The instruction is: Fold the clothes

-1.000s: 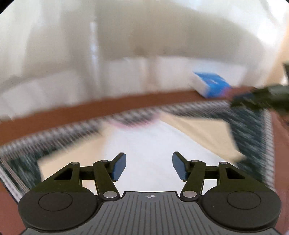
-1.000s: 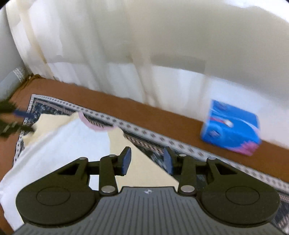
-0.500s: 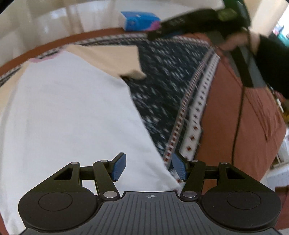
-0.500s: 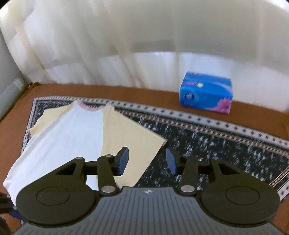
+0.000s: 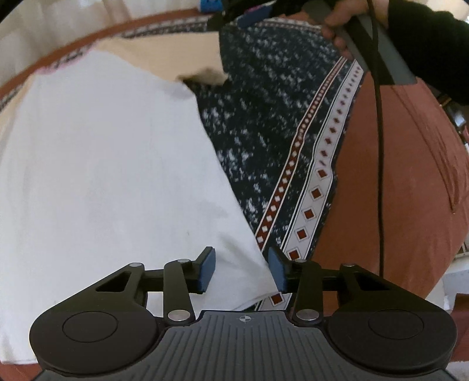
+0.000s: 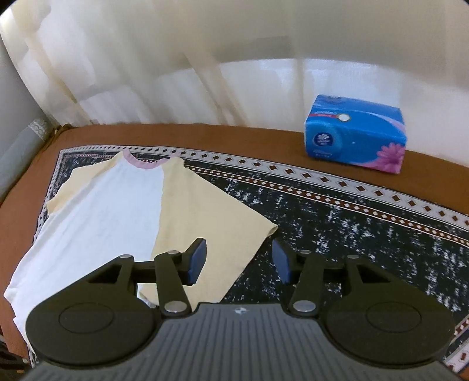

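A white cotton T-shirt with cream-yellow sleeves and a pink neckband [image 6: 117, 211] lies spread flat on a dark blue patterned cloth with a white-and-red diamond border [image 6: 351, 234], which covers a rust-brown bedspread [image 6: 205, 134]. The shirt sits toward the left of the cloth, its neckband at the far edge and its hem toward the near side.

The left gripper [image 5: 241, 271], black with blue pads, is down low at the near right corner of the shirt's hem. Its jaws stand spread, with the corner of the white fabric lying between them; the right pad is just beside the shirt's edge, but nothing is pinched.

The right gripper [image 6: 239, 260] hangs above the near end of the right-hand cream sleeve. Its jaws are also spread apart and hold nothing; the sleeve's edge runs beneath the gap.

In the left wrist view, the person's hand [image 5: 348, 20] grips the other tool's handle at the far right, a black cable [image 5: 381, 146] trailing from it.

A blue tissue box with a pink flower print [image 6: 356, 137] stands on the bedspread at the far right, before pale sheer curtains [image 6: 176, 64].
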Motion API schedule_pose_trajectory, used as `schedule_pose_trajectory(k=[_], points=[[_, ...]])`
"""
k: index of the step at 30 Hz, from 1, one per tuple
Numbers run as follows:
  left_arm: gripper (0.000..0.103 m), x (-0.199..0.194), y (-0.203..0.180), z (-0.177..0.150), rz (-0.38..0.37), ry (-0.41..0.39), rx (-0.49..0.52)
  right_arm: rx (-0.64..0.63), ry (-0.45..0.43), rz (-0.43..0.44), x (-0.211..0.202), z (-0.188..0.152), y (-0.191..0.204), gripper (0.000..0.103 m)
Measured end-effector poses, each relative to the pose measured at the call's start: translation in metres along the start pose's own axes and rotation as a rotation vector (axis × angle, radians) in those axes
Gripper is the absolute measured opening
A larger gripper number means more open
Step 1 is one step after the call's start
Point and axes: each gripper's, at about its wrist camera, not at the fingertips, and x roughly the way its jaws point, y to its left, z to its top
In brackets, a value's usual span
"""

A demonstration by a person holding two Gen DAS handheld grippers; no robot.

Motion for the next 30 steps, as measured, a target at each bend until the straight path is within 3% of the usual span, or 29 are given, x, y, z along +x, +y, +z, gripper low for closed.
schedule_pose_trajectory(k=[9, 18, 21, 22, 25, 30], points=[[0.055, 0.008, 0.003, 0.005, -0.011, 0.010, -0.009, 0.027, -0.005, 0.007, 0.023, 0.007, -0.015, 0.055], [0.034, 0.009, 0.006, 0.006, 0.008, -0.001, -0.011, -0.021, 0.016, -0.036, 0.045, 0.014, -0.015, 0.054], [0.022, 0.009, 0.005, 0.006, 0.020, -0.001, 0.005, -0.024, 0.034, -0.035, 0.053, 0.014, -0.016, 0.053], [0.016, 0.008, 0.005, 0.005, 0.025, -0.003, 0.010, -0.034, 0.044, -0.030, 0.055, 0.012, -0.015, 0.049], [0.003, 0.009, 0.003, 0.004, 0.038, -0.011, 0.036, -0.039, 0.075, -0.006, 0.059, 0.010, -0.012, 0.005], [0.000, 0.004, 0.005, 0.003, 0.029, -0.025, 0.048, -0.007, 0.063, 0.012, 0.053, 0.014, -0.011, 0.004]])
